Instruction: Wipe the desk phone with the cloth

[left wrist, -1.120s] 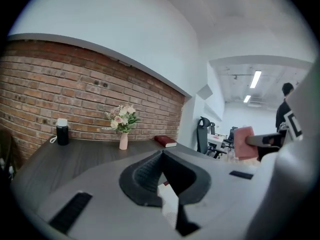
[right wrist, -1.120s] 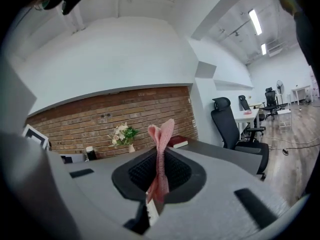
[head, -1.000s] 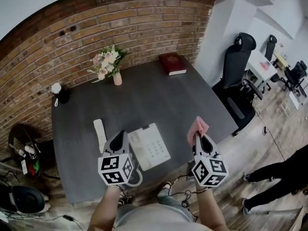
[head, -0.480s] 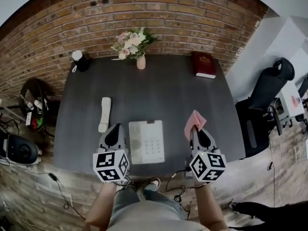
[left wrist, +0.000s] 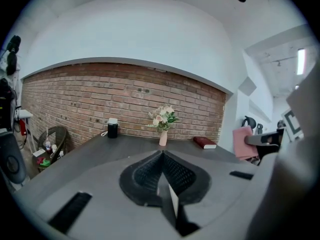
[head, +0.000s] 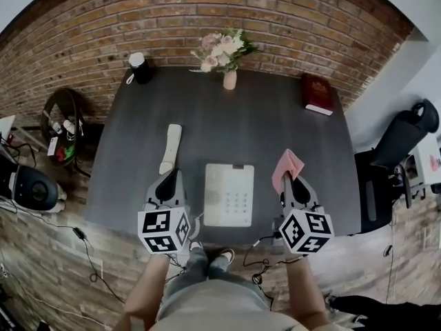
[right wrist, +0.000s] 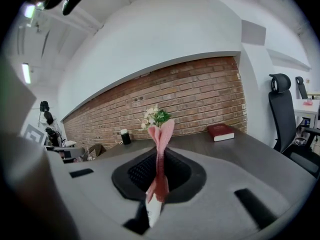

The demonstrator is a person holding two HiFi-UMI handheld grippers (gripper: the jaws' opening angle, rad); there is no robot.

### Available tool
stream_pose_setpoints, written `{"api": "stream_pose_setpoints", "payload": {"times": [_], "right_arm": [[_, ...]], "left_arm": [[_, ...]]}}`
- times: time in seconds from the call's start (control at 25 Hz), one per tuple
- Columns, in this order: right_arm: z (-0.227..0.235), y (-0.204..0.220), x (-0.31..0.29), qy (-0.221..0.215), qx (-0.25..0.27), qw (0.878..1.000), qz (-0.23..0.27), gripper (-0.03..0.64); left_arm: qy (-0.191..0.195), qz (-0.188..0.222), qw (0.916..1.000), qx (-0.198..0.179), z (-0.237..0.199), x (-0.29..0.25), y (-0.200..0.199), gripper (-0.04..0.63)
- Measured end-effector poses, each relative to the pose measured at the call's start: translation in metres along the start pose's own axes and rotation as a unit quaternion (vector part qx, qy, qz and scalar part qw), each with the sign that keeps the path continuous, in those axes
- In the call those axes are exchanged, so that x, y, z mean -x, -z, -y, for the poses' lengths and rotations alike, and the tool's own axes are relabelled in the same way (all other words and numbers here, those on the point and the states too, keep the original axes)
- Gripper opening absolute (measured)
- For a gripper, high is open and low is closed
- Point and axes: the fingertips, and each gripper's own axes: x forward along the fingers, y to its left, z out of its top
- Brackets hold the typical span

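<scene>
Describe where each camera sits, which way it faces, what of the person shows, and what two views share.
Head view: on the person's head, facing steeply down at the desk and desk phone; forearms, legs, left hand-held gripper and right hand-held gripper show.
Left gripper view: on the left hand-held gripper, facing along its shut, empty jaws toward the brick wall.
Right gripper view: on the right hand-held gripper, facing along jaws shut on the cloth.
Shared: both gripper views show the flower vase and red book.
</scene>
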Motion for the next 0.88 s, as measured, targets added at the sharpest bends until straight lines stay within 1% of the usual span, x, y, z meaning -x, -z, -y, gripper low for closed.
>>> {"api": "stream_pose_setpoints", "payload": {"times": [0.12,0.24,0.48,0.64,0.88], "right_arm": [[-0.011,0.003,-0.002,-0.003,0.002,1.0,-0.002,0.021],[-0.022,0.009,-0.005,-0.014,0.017,1.0,-0.01,0.021],[-0.044,0.019,-0.013,-0.045,0.085,0.995,-0.038,0.021],[-0.062,0.027,-0.021,-0.084,0.134,0.985,-0.064,0.021],[-0.084,0.038,-0.04,-0.127,0.212,0.964,-0.098,0.021]], "left_arm": [[0.0,-0.006,0.9999,0.015,-0.007,0.002,0.005,0.003],[-0.002,-0.005,0.9999,0.015,-0.012,0.006,0.008,0.003],[-0.017,-0.011,0.9995,0.024,-0.029,0.012,0.022,0.003],[-0.028,-0.017,0.9988,0.037,-0.043,0.018,0.035,0.003],[-0.041,-0.021,0.9978,0.048,-0.056,0.026,0.048,0.003]]}}
